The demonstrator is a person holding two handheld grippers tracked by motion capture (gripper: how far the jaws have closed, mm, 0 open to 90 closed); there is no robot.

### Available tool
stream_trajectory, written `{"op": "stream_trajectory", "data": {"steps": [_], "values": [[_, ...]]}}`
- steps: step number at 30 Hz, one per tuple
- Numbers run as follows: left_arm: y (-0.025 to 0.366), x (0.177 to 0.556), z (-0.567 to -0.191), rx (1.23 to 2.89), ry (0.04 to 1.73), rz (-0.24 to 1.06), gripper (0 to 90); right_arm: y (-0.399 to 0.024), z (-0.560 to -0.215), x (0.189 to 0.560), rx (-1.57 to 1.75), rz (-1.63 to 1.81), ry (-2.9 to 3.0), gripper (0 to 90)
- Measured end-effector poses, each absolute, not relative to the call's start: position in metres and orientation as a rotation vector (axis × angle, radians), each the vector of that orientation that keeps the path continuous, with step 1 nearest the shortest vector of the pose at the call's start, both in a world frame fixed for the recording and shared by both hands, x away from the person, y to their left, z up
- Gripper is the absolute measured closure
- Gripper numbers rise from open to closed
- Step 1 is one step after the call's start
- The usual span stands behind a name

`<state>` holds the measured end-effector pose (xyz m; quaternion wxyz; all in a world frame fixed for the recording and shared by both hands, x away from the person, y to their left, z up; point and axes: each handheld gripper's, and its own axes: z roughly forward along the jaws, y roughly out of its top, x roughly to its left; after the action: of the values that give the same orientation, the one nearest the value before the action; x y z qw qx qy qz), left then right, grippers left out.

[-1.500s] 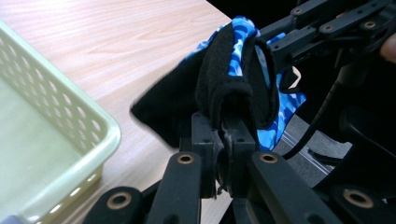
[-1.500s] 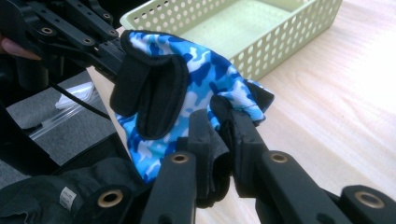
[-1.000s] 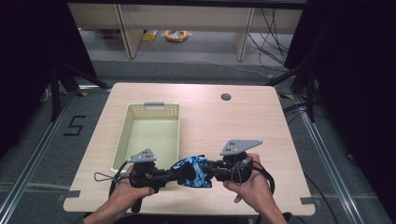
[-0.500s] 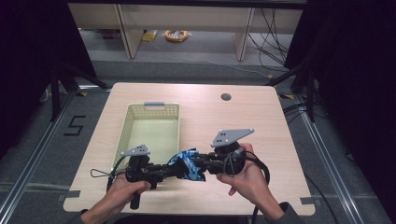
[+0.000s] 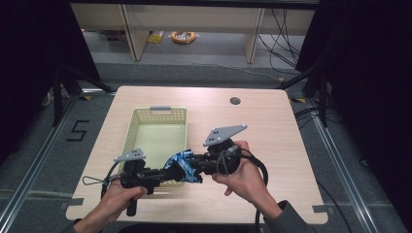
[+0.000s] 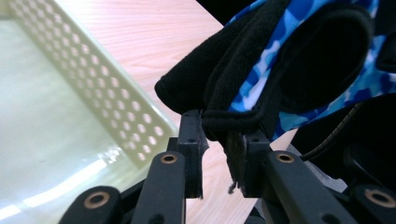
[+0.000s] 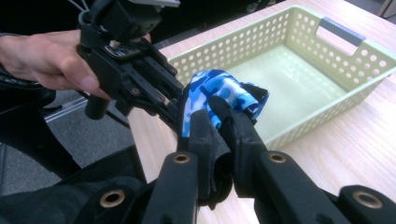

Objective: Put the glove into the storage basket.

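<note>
Above the counter [image 5: 272, 126], at the near right corner of the basket [image 5: 155, 116]: blue glove [image 5: 180, 166] pinched from both sides, left hand-held gripper [image 5: 163, 172] just closing, right hand-held gripper [image 5: 193, 165] clamped.

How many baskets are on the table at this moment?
1. The pale green perforated basket stands on the left half of the table, just beyond the blue camouflage glove held between both grippers; no second basket shows.

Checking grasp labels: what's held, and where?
A blue camo glove: left gripper pinches its black hem, right gripper clamps its black fabric.
</note>
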<state>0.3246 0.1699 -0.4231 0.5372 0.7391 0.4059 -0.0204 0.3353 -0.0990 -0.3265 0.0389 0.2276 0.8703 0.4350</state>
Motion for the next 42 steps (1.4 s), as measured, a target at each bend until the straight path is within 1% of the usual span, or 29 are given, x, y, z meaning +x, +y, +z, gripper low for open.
{"op": "stream_trajectory", "data": {"steps": [8, 11, 15, 23, 27, 41, 42], "values": [[0.198, 0.325, -0.418, 1.742, 1.001, 0.013, 79.1, -0.072, -0.327, 0.35, 0.706, 1.347, 2.693, 81.9], [0.21, 0.327, -0.418, 1.741, 1.022, 0.029, 80.6, -0.059, -0.327, 0.357, 0.656, 1.353, 2.705, 81.9], [0.225, 0.33, -0.418, 1.738, 1.065, 0.055, 81.9, -0.042, -0.329, 0.367, 0.672, 1.349, 2.714, 81.9], [0.254, 0.338, -0.42, 1.747, 1.124, 0.099, 84.5, -0.014, -0.344, 0.391, 0.719, 1.375, 2.744, 82.0], [0.263, 0.341, -0.421, 1.741, 1.15, 0.127, 85.3, -0.003, -0.352, 0.4, 0.729, 1.38, 2.753, 81.9], [0.287, 0.351, -0.425, 1.763, 1.207, 0.134, 85.2, 0.021, -0.375, 0.421, 0.779, 1.387, 2.784, 82.0], [0.287, 0.351, -0.427, 1.738, 1.205, 0.152, 85.2, 0.022, -0.377, 0.423, 0.777, 1.386, 2.781, 82.0]]}}
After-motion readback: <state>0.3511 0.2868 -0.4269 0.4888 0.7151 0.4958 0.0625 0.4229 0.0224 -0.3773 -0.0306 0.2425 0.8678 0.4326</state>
